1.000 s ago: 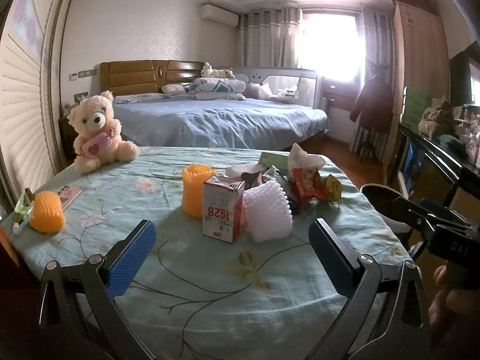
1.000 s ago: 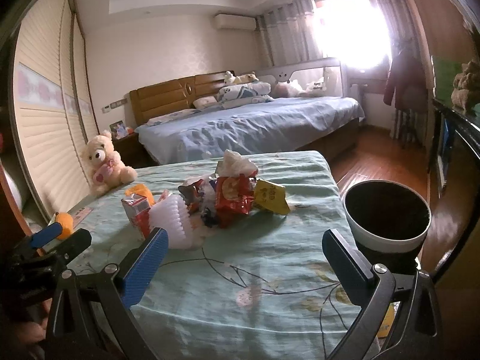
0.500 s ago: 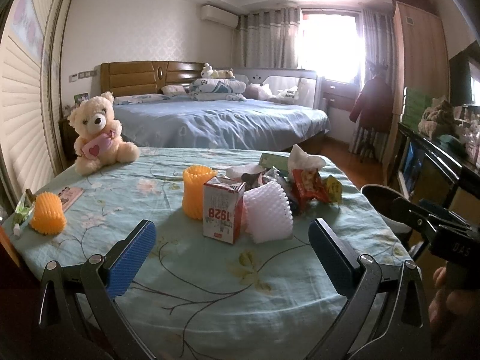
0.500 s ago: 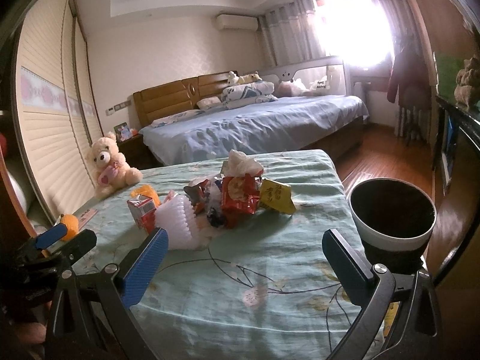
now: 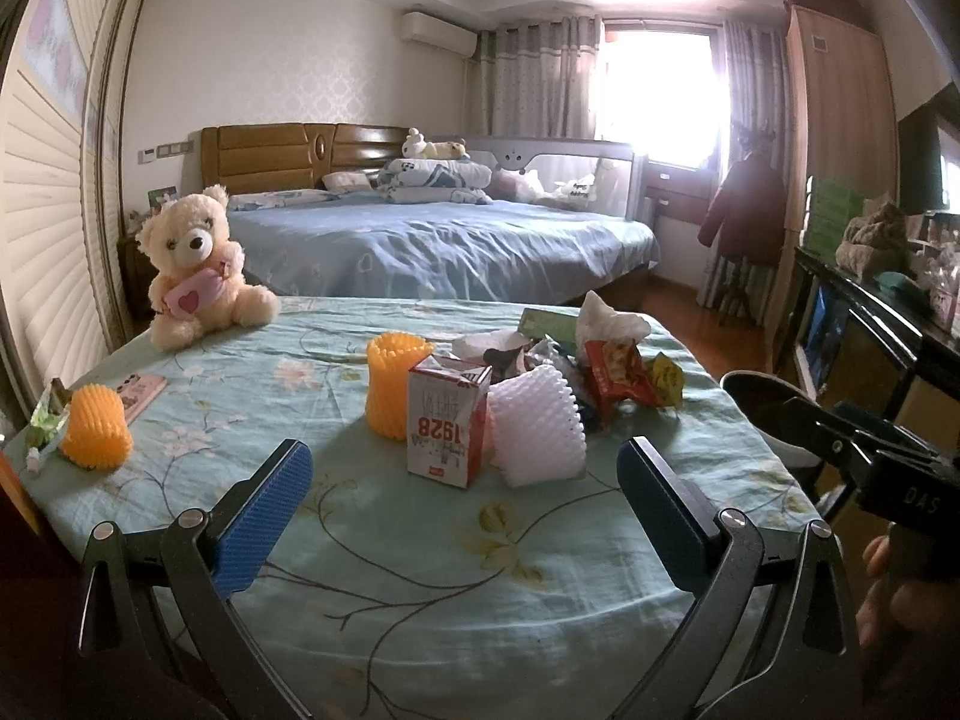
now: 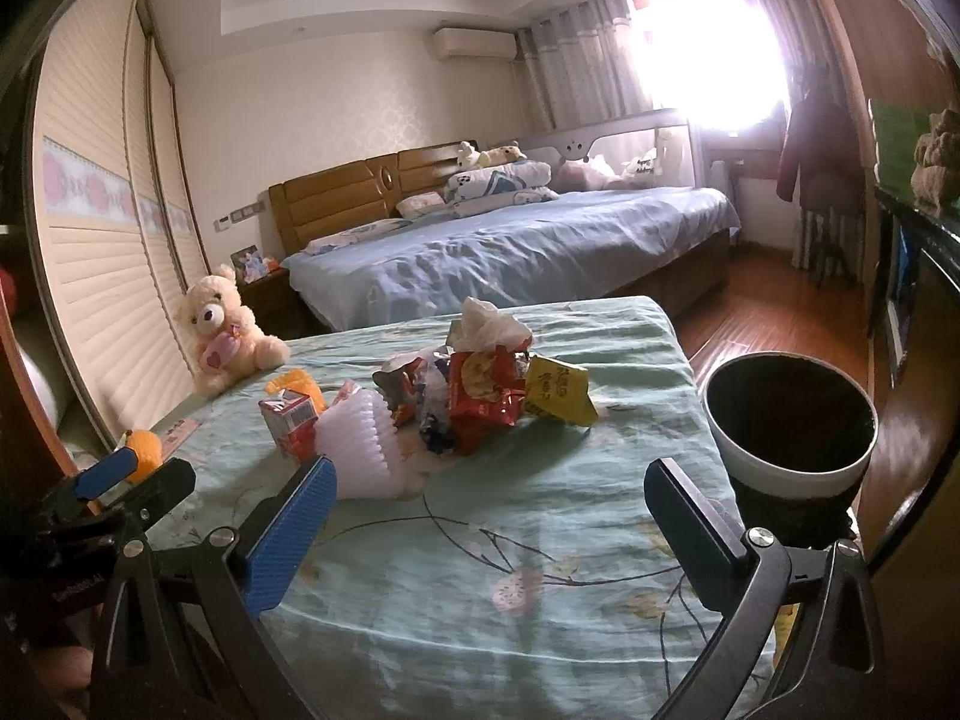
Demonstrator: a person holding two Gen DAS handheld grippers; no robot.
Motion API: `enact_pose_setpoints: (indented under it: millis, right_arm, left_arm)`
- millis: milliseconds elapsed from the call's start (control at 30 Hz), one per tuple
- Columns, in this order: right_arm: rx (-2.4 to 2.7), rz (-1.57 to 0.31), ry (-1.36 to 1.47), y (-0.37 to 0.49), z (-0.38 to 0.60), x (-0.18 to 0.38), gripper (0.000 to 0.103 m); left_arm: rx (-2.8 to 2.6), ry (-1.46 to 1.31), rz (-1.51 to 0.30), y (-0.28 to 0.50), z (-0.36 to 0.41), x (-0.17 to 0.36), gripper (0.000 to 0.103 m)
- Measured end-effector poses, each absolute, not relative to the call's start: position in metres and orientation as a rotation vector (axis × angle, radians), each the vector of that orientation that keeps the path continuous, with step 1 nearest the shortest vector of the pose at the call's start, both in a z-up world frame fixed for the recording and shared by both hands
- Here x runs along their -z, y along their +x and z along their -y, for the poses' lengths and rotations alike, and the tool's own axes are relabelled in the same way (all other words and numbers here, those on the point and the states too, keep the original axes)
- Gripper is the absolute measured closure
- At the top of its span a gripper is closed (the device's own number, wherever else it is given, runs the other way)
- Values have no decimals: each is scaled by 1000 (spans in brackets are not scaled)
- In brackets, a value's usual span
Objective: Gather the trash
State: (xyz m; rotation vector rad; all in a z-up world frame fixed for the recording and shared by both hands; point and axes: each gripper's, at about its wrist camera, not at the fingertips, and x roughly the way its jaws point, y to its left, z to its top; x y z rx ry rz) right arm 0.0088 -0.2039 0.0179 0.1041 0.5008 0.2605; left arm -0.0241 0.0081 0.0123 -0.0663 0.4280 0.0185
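Note:
A pile of trash sits mid-table: a red-and-white carton [image 5: 445, 420], a white foam net [image 5: 537, 432], an orange foam net [image 5: 393, 385], a red snack wrapper [image 6: 483, 391], a yellow wrapper [image 6: 558, 391] and a crumpled white tissue [image 6: 489, 319]. Another orange foam net [image 5: 96, 435] lies apart at the left edge. My left gripper [image 5: 462, 501] hovers open over the near cloth, short of the carton. My right gripper [image 6: 489, 522] is open too, nearer the table's right side. A white bin with a black liner [image 6: 789, 420] stands beside the table on the right.
A teddy bear [image 5: 195, 267] sits at the table's far left corner, a pink card [image 5: 141, 391] near the left edge. The floral cloth [image 5: 420, 552] covers the table. Behind are a bed [image 5: 432, 246], a wooden floor and a dark cabinet [image 5: 870, 336] on the right.
The right wrist view has drifted slightly, with the trash pile and bin shifting a little right. The left view is nearly unchanged. Both grippers stay open.

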Motion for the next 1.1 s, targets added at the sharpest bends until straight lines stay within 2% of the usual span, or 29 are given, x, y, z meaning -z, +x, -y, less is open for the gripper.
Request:
enact_pose_setpoints:
  millis: [667, 933, 1033, 1100]
  right_arm:
    - [-288, -510, 112, 7, 194, -15, 0]
    - [-340, -575, 130, 20, 184, 0, 1]
    - [-361, -608, 133, 29, 179, 6, 7]
    - [-383, -641, 130, 37, 174, 10, 18]
  left_arm:
    - [-25, -68, -442, -23, -12, -9, 0]
    - [-45, -80, -475, -12, -26, 3, 0]
    - [-50, -89, -496, -4, -33, 10, 1]
    - [-52, -100, -515, 4, -39, 15, 3]
